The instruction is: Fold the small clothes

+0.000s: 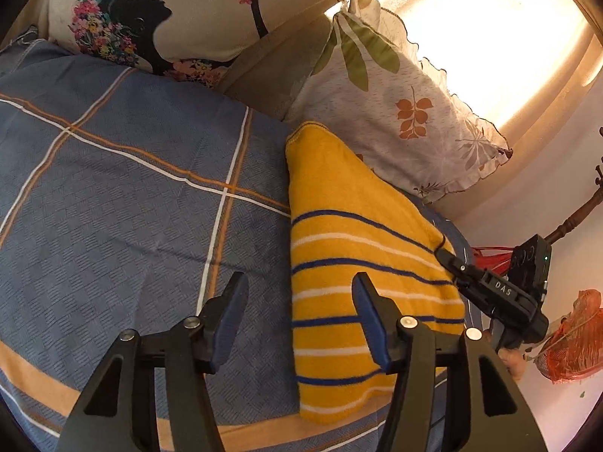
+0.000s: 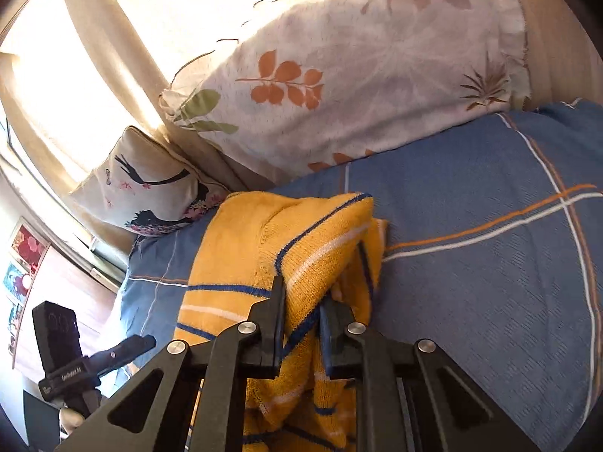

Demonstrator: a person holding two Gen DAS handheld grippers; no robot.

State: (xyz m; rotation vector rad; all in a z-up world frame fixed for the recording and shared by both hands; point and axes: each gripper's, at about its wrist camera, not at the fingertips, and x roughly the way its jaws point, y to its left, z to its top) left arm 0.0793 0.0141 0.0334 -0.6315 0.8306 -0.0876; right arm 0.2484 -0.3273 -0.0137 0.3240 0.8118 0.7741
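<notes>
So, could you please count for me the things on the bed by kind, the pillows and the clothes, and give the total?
Pillows: 2, the cream pillow printed with a black silhouette and flowers and the white frilled pillow with leaf print.
Clothes: 1, the yellow knitted garment with blue and white stripes, pinched by the right gripper.
Total: 3, all on the blue checked bedsheet.

- The blue checked bedspread with white and orange lines [image 1: 124, 196] lies bare and flat to the left of the yellow knitted garment with blue and white stripes [image 1: 361, 263], leaving open room there.
- A white frilled pillow printed with orange and green leaves [image 1: 407, 113] closes off the far side, touching the garment's top end.
- A cream cushion with a black silhouette and flowers [image 1: 158, 19] blocks the far left corner.
- In the right wrist view, the bedspread to the right of the garment is also bare.
</notes>
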